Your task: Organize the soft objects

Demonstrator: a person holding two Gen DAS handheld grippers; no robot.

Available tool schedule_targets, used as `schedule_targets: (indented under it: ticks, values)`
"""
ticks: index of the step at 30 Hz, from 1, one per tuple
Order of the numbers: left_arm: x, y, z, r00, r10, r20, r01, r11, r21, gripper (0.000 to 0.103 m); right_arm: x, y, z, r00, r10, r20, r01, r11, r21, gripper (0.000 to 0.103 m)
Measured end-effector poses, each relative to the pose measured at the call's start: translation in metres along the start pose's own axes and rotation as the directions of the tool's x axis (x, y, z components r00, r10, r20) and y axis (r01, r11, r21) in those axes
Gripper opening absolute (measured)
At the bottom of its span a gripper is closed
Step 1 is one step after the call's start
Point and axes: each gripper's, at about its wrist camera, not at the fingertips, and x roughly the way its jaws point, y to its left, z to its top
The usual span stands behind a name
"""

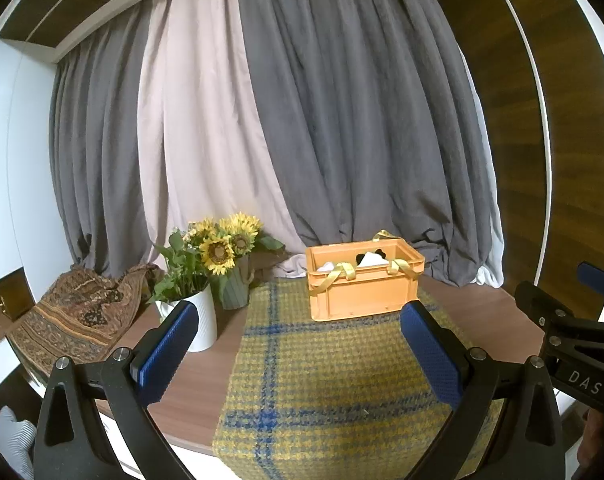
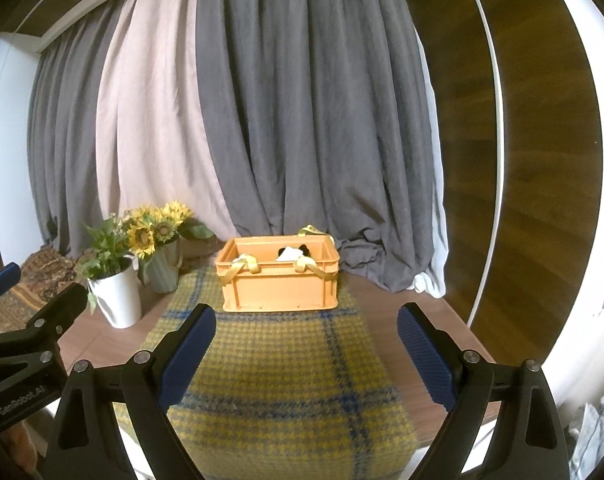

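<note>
An orange plastic crate (image 1: pixel 364 286) (image 2: pixel 280 278) stands at the far end of a yellow-and-blue plaid cloth (image 1: pixel 322 380) (image 2: pixel 278 384) on the wooden table. Inside it lie white and black soft things (image 1: pixel 370 259) (image 2: pixel 292 253), and yellow straps (image 1: pixel 338 274) (image 2: pixel 246 266) hang over its rim. My left gripper (image 1: pixel 298 332) is open and empty, above the near part of the cloth. My right gripper (image 2: pixel 306 332) is open and empty, also short of the crate. Each gripper shows at the edge of the other's view.
A white vase of greenery (image 1: pixel 200 320) (image 2: pixel 118 296) and a grey-green vase of sunflowers (image 1: pixel 232 276) (image 2: pixel 162 268) stand left of the crate. A brown patterned fabric (image 1: pixel 74 320) (image 2: pixel 18 292) lies at far left. Grey and pink curtains (image 1: pixel 302 120) hang behind the table (image 1: pixel 482 308).
</note>
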Motion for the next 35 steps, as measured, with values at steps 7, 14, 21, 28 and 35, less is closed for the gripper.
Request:
schedule_targets:
  ticks: [7,14,21,28,35]
  values:
    - [-0.0005,-0.0025,0.0004,1.0,0.001,0.004,-0.001,1.0,0.002,0.103,-0.0008,-0.0016,0.002,1.0,0.001,0.003,-0.001,1.0,0.002,0.093]
    - [0.0005,-0.0043,-0.0002,1.0,-0.006,0.005,0.006,1.0,0.006,0.103,-0.0009,-0.0028,0.0041,1.0,-0.005,-0.001,0.005,1.0,0.005,0.093]
    - [0.0012,-0.0076,0.0013,1.0,-0.014,0.007,0.013,1.0,0.015,0.103,-0.0004,-0.0047,0.0047,1.0,-0.016,0.001,0.016,1.0,0.011,0.093]
    - [0.0013,-0.0076,0.0009,1.0,-0.014,0.005,0.014,1.0,0.014,0.103,0.0001,-0.0066,0.0044,1.0,-0.014,0.0,0.014,1.0,0.009,0.093]
    - [0.0012,-0.0075,0.0011,1.0,-0.015,0.005,0.015,1.0,0.013,0.103,0.0003,-0.0063,0.0029,1.0,-0.018,-0.001,0.018,1.0,0.01,0.093]
